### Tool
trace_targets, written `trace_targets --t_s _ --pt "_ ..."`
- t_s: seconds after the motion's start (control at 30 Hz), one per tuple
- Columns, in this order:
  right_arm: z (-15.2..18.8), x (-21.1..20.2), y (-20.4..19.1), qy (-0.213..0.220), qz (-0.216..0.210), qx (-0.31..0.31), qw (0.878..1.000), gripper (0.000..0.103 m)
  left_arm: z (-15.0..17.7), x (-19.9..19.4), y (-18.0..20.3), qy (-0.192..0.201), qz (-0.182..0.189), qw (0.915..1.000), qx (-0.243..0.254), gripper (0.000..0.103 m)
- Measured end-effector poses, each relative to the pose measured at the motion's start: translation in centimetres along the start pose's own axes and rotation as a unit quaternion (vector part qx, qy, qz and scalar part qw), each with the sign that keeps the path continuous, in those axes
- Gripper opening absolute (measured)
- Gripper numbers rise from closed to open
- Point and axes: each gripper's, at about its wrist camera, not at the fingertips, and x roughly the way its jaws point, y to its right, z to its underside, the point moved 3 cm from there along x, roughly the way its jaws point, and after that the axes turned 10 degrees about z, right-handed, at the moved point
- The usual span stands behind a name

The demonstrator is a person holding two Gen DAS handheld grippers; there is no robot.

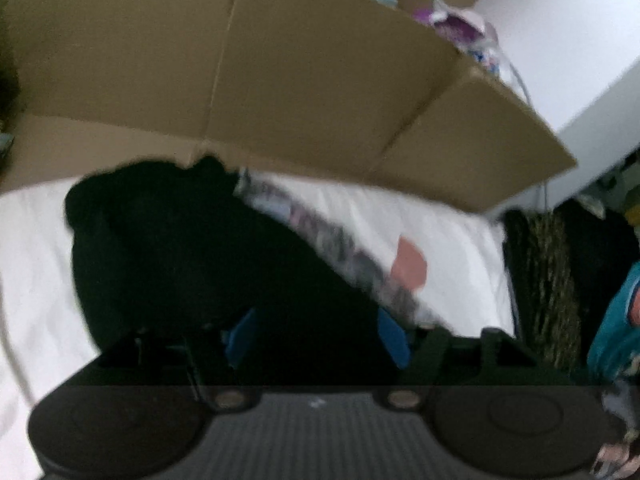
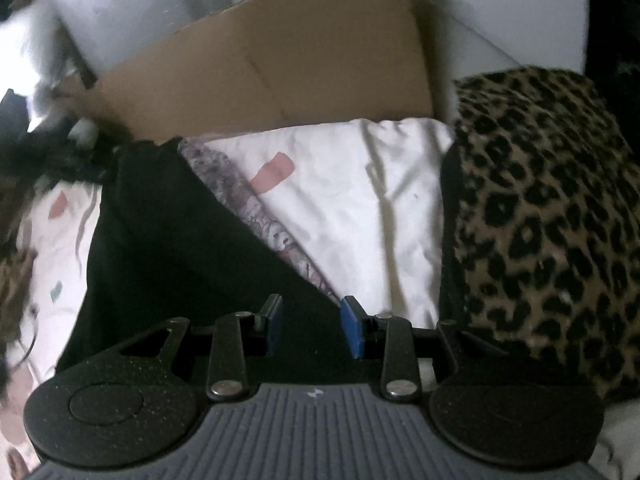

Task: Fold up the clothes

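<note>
Ideally both parted, empty jaws, left hand-held gripper [image 1: 316,338] and right hand-held gripper [image 2: 312,330], pinch the black cloth garment [image 2: 172,240] at its edges on the white patterned bed [image 2: 352,200].

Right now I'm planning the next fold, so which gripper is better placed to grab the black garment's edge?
Probably the right gripper: the black garment's diagonal edge runs between its parted blue pads.

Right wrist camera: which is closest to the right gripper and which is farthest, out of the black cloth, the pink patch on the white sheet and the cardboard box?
1. Black cloth: lies right at the right gripper, between its fingers and to the left.
2. Pink patch: farther up on the white sheet, about the middle.
3. Cardboard box: farthest, behind the sheet at the top.
</note>
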Motion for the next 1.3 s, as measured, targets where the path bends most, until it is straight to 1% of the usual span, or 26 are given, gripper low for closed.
trace_targets --t_s 0.13,0.27,0.37,0.4,0.43,0.5,0.53,0.63,0.73,0.8,0.87,0.93,0.97,1.03,1.07,1.13,1.23,1.3 --pt "-1.1 0.5 -0.4 0.007 -0.001 0.006 1.0 0.039 -2.3 0.7 -0.4 0.007 -0.006 0.9998 -0.017 0.068" --pt "-2.1 1.2 -0.8 0.006 -0.005 0.011 1.0 0.039 -4.1 1.6 -0.5 0.003 -0.013 0.9997 -0.02 0.067" --pt "-2.8 1.8 -1.4 0.007 -0.004 0.016 1.0 0.039 -5.2 2.2 -0.8 -0.004 -0.023 0.9994 -0.026 0.063" --pt "-3.0 2.0 -1.6 0.009 -0.005 0.019 1.0 0.039 -5.5 2.4 -0.9 -0.006 -0.03 0.999 -0.033 0.061" --pt "-3.2 2.2 -1.9 0.012 -0.006 0.022 1.0 0.039 -5.7 2.5 -1.1 -0.008 -0.041 0.9984 -0.038 0.055" --pt "-3.5 2.6 -2.6 0.022 -0.008 0.027 0.999 0.039 -6.4 2.8 -1.2 -0.015 -0.076 0.9963 -0.036 0.045" --pt "-3.8 2.9 -3.2 0.028 -0.011 0.02 0.999 0.039 -6.7 2.9 -1.3 -0.019 -0.085 0.9956 -0.036 0.043" --pt "-5.0 3.5 -4.5 0.048 -0.02 -0.005 0.999 0.039 -7.8 3.0 -1.4 -0.027 -0.092 0.9945 -0.041 0.043" --pt "-5.6 4.7 -4.9 0.034 -0.036 0.015 0.999 0.039 -8.8 3.4 -1.4 -0.029 -0.085 0.9948 -0.047 0.043" --pt "-5.5 5.2 -5.2 0.026 -0.036 0.013 0.999 0.039 -9.1 4.2 -1.5 -0.034 -0.077 0.9947 -0.059 0.043" --pt "-5.4 5.3 -5.4 0.014 -0.029 0.014 0.999 0.039 -9.2 4.9 -1.6 -0.042 -0.078 0.9931 -0.077 0.043" --pt "-5.3 5.3 -5.8 0.007 -0.032 0.007 0.999 0.039 -9.1 5.4 -1.5 -0.049 -0.105 0.9893 -0.088 0.043" --pt "-5.2 5.3 -6.1 0.008 -0.037 -0.005 0.999 0.039 -9.0 5.5 -1.2 -0.053 -0.108 0.989 -0.086 0.043" --pt "-5.0 5.5 -6.5 0.014 -0.041 -0.021 0.999 0.039 -8.8 5.8 -0.5 -0.06 -0.109 0.9897 -0.071 0.043" --pt "-5.0 5.7 -6.4 0.014 -0.035 -0.013 0.999 0.039 -8.7 6.0 -0.3 -0.061 -0.113 0.9894 -0.068 0.043" --pt "-5.0 5.8 -6.3 0.016 -0.028 0.0 0.999 0.039 -8.5 6.3 -0.4 -0.059 -0.118 0.9878 -0.084 0.043" --pt "-5.0 5.4 -6.5 0.031 -0.036 -0.013 0.999 0.039 -8.3 6.7 -0.3 -0.062 -0.111 0.9872 -0.097 0.043" --pt "-4.9 5.8 -6.1 0.019 -0.039 -0.001 0.999 0.039 -8.3 7.0 -0.1 -0.068 -0.112 0.987 -0.094 0.043"
